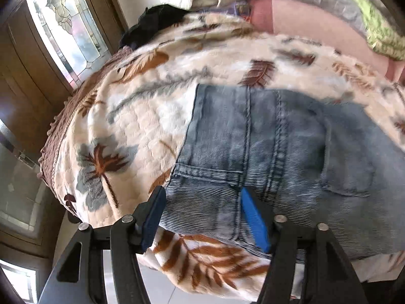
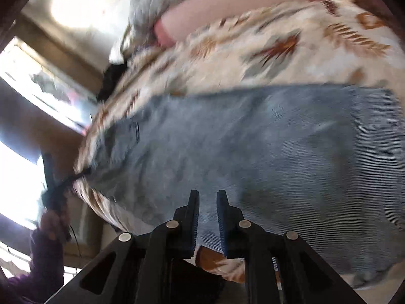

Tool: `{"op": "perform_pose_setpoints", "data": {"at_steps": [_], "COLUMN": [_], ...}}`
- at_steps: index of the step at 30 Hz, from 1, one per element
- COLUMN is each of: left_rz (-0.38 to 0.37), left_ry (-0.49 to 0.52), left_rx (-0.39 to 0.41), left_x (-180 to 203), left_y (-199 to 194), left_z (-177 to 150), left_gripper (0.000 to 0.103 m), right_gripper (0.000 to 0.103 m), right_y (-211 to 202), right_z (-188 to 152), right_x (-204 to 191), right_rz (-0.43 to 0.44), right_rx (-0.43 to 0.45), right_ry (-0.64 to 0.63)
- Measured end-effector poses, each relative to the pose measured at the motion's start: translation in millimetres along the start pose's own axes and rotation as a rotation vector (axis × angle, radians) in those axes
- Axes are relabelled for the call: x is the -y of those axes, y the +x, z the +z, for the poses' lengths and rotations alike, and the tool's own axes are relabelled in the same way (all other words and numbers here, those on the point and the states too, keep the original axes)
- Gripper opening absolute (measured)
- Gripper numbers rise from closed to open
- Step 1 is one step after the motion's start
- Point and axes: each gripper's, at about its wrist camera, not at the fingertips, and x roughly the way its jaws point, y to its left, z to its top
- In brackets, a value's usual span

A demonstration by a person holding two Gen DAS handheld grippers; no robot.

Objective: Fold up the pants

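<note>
A pair of faded blue jeans (image 1: 278, 152) lies flat on a leaf-print quilt (image 1: 152, 106), back pocket up. My left gripper (image 1: 202, 202) is open, its blue pads (image 1: 253, 220) spread over the near edge of the jeans by the pocket. In the right wrist view, the jeans (image 2: 265, 147) fill the middle, blurred by motion. My right gripper (image 2: 207, 202) has its fingers close together with a narrow gap, over the near edge of the denim; whether cloth is pinched between them is unclear. The left gripper (image 2: 53, 182) shows at far left, held by a hand.
The quilt covers a bed with a brown fringed edge (image 1: 50, 152). Pillows and a pink sheet (image 1: 316, 27) lie at the far side, with a dark garment (image 1: 157, 22). A window with patterned glass (image 1: 65, 30) is to the left. Tiled floor (image 1: 157, 288) lies below.
</note>
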Motion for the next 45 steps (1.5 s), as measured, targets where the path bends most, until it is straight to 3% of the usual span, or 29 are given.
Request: {"op": "perform_pose_setpoints", "data": {"at_steps": [2, 5, 7, 10, 13, 16, 17, 21, 24, 28, 33, 37, 42, 45], "left_rz": [0.024, 0.058, 0.030, -0.042, -0.142, -0.250, -0.281, -0.430, -0.462, -0.462, -0.429, -0.390, -0.365, -0.364], "left_ry": [0.035, 0.094, 0.045, 0.015, 0.041, 0.090, 0.109, 0.266, 0.377, 0.493, 0.546, 0.584, 0.639, 0.669], "left_rx": [-0.010, 0.004, -0.004, 0.041, 0.112, 0.173, 0.185, 0.199, 0.236, 0.229, 0.186, 0.185, 0.107, 0.089], "left_x": [9.7, 17.8, 12.5, 11.5, 37.1, 75.2, 88.2, 159.5, 204.9, 249.2, 263.5, 273.0, 308.1, 325.8], "left_y": [8.7, -2.9, -11.8, -35.9, -69.2, -99.3, -105.6, -135.4, -153.2, -166.0, -168.3, -165.6, -145.6, -138.0], "left_z": [-4.3, -1.3, 2.0, 7.4, 12.6, 12.3, 12.3, 9.3, 3.4, -20.9, -37.2, -40.6, -40.7, -40.9], "left_gripper": [0.066, 0.066, 0.066, 0.066, 0.066, 0.074, 0.077, 0.078, 0.080, 0.080, 0.080, 0.080, 0.080, 0.080], "right_gripper": [0.018, 0.018, 0.018, 0.018, 0.022, 0.056, 0.060, 0.060, 0.065, 0.065, 0.066, 0.067, 0.067, 0.067], "right_y": [24.8, 19.5, 6.5, -20.5, -53.9, -83.1, -91.0, -128.2, -145.9, -156.9, -174.6, -177.5, -150.7, -144.5], "right_z": [-4.4, -2.4, -2.3, -2.5, -3.8, -4.6, -3.7, -13.3, -30.8, -51.2, -76.2, -76.2, -74.9, -78.2], "right_x": [0.0, -4.1, -2.5, 7.3, 25.0, 34.5, 36.0, 44.8, 61.4, 81.3, 111.4, 143.5, 173.3, 181.3], "right_rz": [-0.065, -0.055, -0.043, -0.009, -0.008, -0.020, -0.028, 0.005, 0.067, 0.049, 0.077, 0.027, 0.070, 0.076], "right_rx": [-0.096, -0.077, -0.029, 0.058, 0.187, 0.331, 0.368, 0.479, 0.535, 0.539, 0.558, 0.458, 0.362, 0.369], "right_ry": [-0.007, -0.017, -0.002, 0.035, 0.112, 0.194, 0.203, 0.256, 0.335, 0.397, 0.481, 0.552, 0.651, 0.669]}}
